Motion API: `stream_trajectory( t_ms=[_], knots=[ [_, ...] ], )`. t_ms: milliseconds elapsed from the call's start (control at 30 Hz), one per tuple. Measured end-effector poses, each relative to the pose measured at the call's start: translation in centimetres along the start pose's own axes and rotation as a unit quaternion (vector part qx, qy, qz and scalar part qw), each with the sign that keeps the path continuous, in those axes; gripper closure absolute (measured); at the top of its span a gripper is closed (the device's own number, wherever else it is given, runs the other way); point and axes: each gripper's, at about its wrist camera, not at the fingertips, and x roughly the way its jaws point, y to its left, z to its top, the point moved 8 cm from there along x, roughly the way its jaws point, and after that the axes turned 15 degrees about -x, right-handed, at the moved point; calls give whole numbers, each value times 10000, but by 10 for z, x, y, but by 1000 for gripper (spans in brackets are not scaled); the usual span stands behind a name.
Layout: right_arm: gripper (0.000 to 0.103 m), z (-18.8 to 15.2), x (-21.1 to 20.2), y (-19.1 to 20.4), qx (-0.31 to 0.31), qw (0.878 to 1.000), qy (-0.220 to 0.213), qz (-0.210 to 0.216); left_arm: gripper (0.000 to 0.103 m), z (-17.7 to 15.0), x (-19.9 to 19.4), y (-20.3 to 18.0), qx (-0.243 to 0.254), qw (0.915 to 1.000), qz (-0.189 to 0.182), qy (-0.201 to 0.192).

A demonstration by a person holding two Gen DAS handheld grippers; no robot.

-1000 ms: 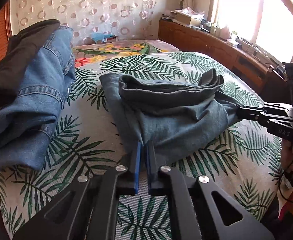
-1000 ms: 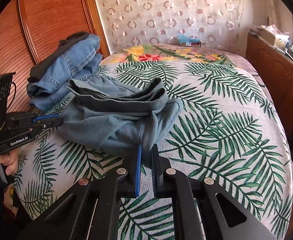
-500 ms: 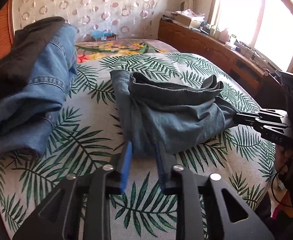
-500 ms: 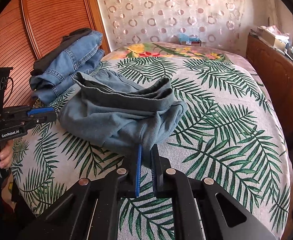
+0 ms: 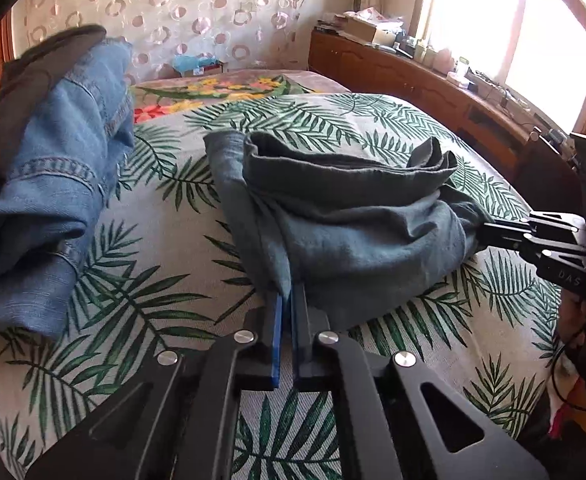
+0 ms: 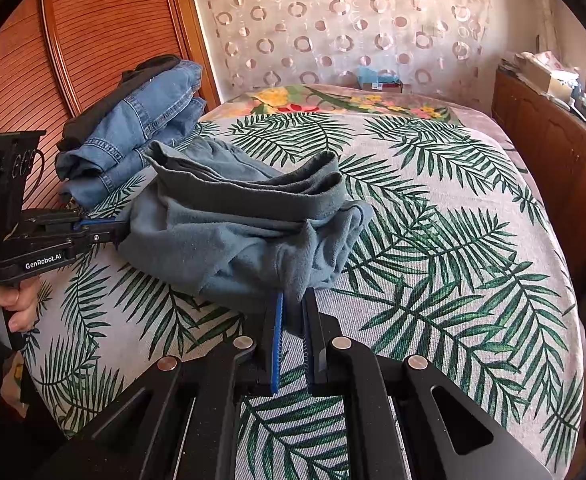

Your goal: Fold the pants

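Note:
Grey-blue pants (image 5: 345, 216) lie bunched and partly folded on the palm-leaf bedspread (image 5: 165, 280); they also show in the right wrist view (image 6: 237, 232). My left gripper (image 5: 287, 296) is shut on the near left edge of the pants. My right gripper (image 6: 293, 300) is shut on the near right edge. Each gripper shows in the other's view, the left gripper (image 6: 117, 232) at the left and the right gripper (image 5: 481, 232) at the right. The waistband stands up in thick folds at the back.
A stack of folded blue jeans (image 5: 53, 184) with a dark garment on top lies at the left of the bed (image 6: 133, 132). A wooden sideboard (image 5: 433, 88) runs along the right under the window. A slatted wooden wardrobe door (image 6: 93, 40) stands behind the jeans.
My left gripper opened and let go of the pants half a second ago, then shut again on their near edge. The right gripper kept its hold; the pants shifted slightly.

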Motion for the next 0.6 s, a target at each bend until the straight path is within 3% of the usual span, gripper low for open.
stream_trajectory(
  t_ms=[167,400,600],
  knots=[
    [95,-4,-15,1,24,9999,-102,16,100,-12,-34,-8,-11,9996,-190,-213],
    [95,-19,-41,13,11,9998,-139,124,99,-43,-61,-18,-6,9993,-305,-205],
    [95,-32,-54,21,11,9998,-92,153,99,-57,-58,-22,16,9996,-253,-91]
  ],
)
